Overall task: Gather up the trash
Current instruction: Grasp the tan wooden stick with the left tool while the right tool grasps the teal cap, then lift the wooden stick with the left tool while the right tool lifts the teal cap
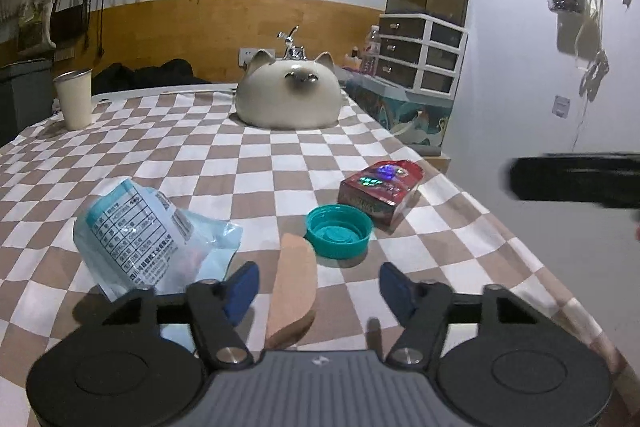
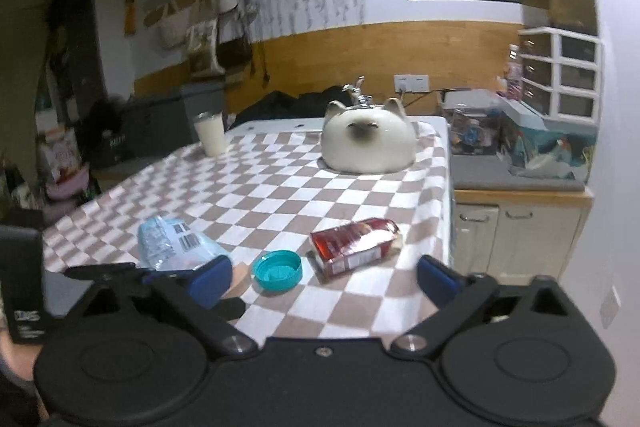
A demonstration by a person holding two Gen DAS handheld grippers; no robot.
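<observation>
Several pieces of trash lie on the checked tablecloth (image 1: pixel 248 163). A tan curved strip (image 1: pixel 292 287) lies between the blue pads (image 1: pixel 242 291) of my left gripper (image 1: pixel 319 291), which is open and clear of it on both sides. A crumpled pale-blue wrapper (image 1: pixel 148 231) sits just left of it, a teal lid (image 1: pixel 338 237) just ahead, and a red snack packet (image 1: pixel 380 193) beyond. My right gripper (image 2: pixel 325 283) is open above the table's near edge, facing the red packet (image 2: pixel 354 245) and the teal lid (image 2: pixel 277 270). Its jaws hold nothing.
A cream cat-shaped ceramic piece (image 1: pixel 288 95) stands at the far middle and a white cup (image 1: pixel 74 99) at the far left. The table's right edge (image 2: pixel 448 211) drops beside a low cabinet (image 2: pixel 520 231). A dark blurred part (image 1: pixel 576 183) juts in from the right.
</observation>
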